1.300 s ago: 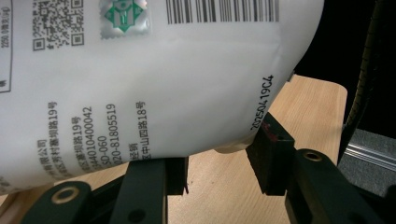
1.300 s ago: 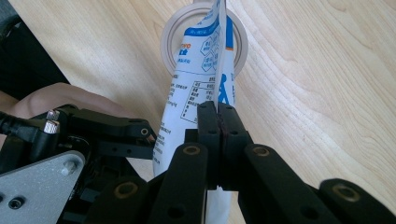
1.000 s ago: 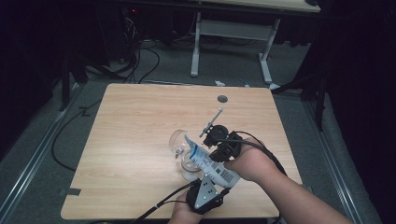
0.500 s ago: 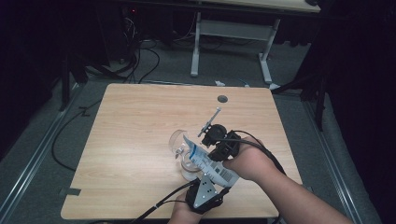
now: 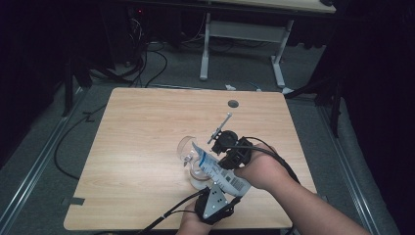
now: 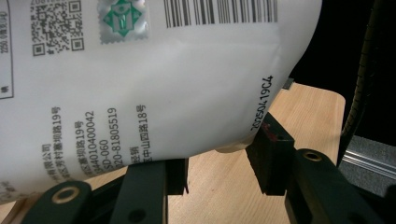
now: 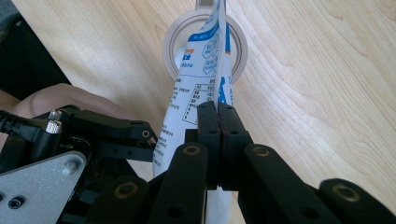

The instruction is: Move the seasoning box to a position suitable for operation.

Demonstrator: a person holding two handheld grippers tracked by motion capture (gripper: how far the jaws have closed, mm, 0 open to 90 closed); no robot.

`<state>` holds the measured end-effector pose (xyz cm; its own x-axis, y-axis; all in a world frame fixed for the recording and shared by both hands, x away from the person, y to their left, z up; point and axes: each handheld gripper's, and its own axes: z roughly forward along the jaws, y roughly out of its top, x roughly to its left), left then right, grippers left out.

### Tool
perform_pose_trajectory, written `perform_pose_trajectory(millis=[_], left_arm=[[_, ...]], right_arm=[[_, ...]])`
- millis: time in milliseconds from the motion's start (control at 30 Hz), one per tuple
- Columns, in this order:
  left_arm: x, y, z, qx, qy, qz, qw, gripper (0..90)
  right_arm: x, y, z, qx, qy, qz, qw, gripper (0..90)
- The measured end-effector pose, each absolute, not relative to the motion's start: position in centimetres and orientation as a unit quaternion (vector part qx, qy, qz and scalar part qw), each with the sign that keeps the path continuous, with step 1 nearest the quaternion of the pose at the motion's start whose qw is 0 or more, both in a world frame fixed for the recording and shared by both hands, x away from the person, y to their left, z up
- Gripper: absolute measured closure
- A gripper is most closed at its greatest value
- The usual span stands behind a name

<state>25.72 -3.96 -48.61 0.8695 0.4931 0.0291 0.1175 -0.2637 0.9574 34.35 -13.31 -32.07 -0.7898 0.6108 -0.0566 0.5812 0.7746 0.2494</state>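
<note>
Right gripper view, right tool (image 7: 218,122) pinching pouch (image 7: 196,93) edge, left gripper view, barcode (image 6: 219,10).

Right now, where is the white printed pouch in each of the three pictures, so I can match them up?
High view: the pouch lies slanted low at centre, above the glass jar.
Left gripper view: the pouch covers the upper left, over the tongs.
Right gripper view: the pouch runs edge-on up the middle, pinched by the right tongs.
Shared landmark: the light wooden table.
</note>
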Motion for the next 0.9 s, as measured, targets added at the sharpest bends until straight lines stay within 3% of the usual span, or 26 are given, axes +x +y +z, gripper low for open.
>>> perform_pose_trajectory(millis=[900], left_arm=[[25.79,-4.04,-48.31,0.775,0.198,0.163,0.577,61.8]], right_arm=[[34.31,-13.28,-31.73,0.317,0.939,0.112,0.072,90.0]])
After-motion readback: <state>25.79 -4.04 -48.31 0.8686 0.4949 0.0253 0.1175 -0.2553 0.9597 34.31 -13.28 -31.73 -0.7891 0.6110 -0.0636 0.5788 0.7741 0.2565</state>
